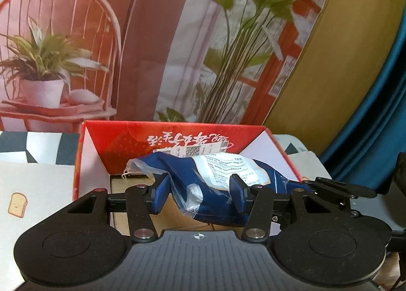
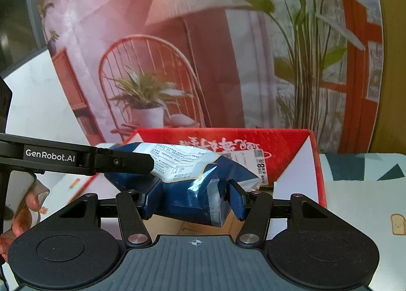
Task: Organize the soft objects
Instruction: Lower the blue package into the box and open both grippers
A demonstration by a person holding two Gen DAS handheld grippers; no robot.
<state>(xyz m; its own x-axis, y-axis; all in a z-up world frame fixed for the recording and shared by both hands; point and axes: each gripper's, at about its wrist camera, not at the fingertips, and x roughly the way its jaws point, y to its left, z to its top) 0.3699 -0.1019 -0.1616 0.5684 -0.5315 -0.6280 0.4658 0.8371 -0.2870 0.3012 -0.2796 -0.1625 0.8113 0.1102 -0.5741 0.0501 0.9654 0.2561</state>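
Note:
A soft blue packet [image 1: 213, 184] with a white printed label hangs over the open red cardboard box [image 1: 177, 136]. My left gripper [image 1: 200, 193] is shut on one end of the blue packet. My right gripper [image 2: 194, 198] is shut on the other end of the packet [image 2: 187, 189], above the same red box [image 2: 291, 144]. The right gripper's black body [image 1: 335, 187] shows at the right of the left wrist view. The left gripper's arm [image 2: 76, 158] crosses the right wrist view from the left.
The box stands on a table with a patterned cloth [image 1: 40, 144] and a white sheet with a toast drawing [image 1: 17, 204]. A backdrop picture of a chair and plants [image 1: 177, 50] stands behind. A blue curtain [image 1: 375, 113] hangs at the right.

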